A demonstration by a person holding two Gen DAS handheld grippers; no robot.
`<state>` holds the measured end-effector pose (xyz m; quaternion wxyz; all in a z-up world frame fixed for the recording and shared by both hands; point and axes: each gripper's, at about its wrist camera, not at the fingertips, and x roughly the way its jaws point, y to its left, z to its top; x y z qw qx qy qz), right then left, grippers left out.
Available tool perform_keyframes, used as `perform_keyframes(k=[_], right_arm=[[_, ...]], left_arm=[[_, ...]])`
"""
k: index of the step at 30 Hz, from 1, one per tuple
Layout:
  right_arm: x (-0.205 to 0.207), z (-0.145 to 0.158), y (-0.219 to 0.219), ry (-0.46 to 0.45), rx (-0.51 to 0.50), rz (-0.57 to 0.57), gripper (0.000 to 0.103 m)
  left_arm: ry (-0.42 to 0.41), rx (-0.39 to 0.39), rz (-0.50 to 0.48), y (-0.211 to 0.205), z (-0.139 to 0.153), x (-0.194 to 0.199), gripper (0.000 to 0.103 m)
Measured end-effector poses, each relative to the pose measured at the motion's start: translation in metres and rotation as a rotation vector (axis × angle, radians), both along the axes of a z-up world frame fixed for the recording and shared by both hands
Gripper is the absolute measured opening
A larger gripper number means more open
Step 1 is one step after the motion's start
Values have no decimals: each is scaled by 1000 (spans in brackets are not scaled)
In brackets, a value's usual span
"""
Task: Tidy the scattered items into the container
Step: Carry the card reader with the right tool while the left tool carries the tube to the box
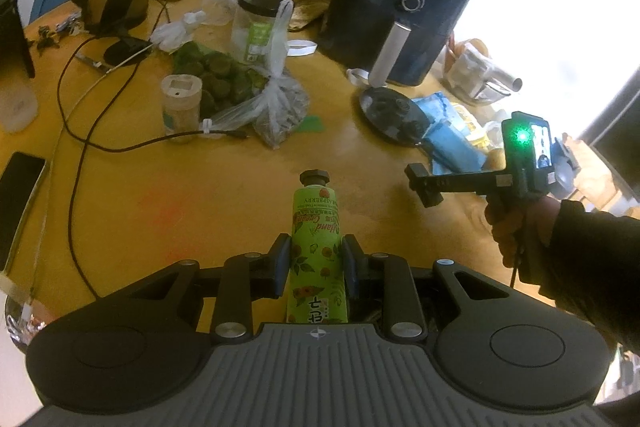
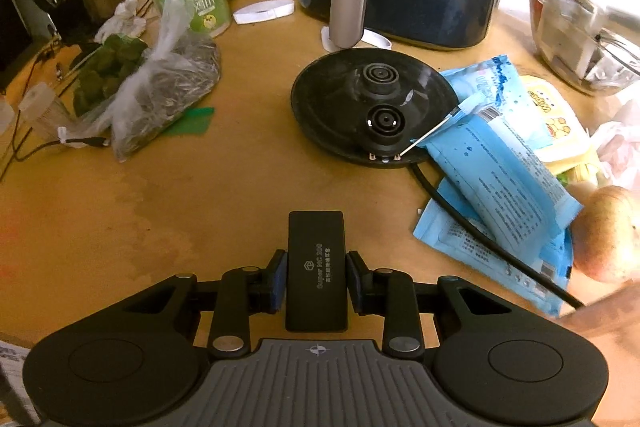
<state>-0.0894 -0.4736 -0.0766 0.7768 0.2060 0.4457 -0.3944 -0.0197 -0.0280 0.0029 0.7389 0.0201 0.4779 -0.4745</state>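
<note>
Left claw (image 1: 316,263) clamped on green hand-cream tube (image 1: 316,247), angled down over worktop (image 1: 200,195). Right claw (image 2: 316,275) clamped on black box (image 2: 316,271), pitched steeply down.

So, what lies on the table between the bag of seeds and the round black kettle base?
Only bare table lies between the bag of seeds and the kettle base, apart from a green scrap beside the bag. The right wrist view shows this.
</note>
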Motion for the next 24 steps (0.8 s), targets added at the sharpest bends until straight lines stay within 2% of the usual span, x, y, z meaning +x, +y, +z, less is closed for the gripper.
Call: perform_keyframes(k=[10, 24], right_arm=[[-11, 31, 25, -34, -23, -40, 34], [-39, 85, 64, -124, -45, -158, 34]], left_arm=[[-10, -25, -73, -12, 5, 2, 27], [-29, -70, -165, -42, 17, 4, 27]])
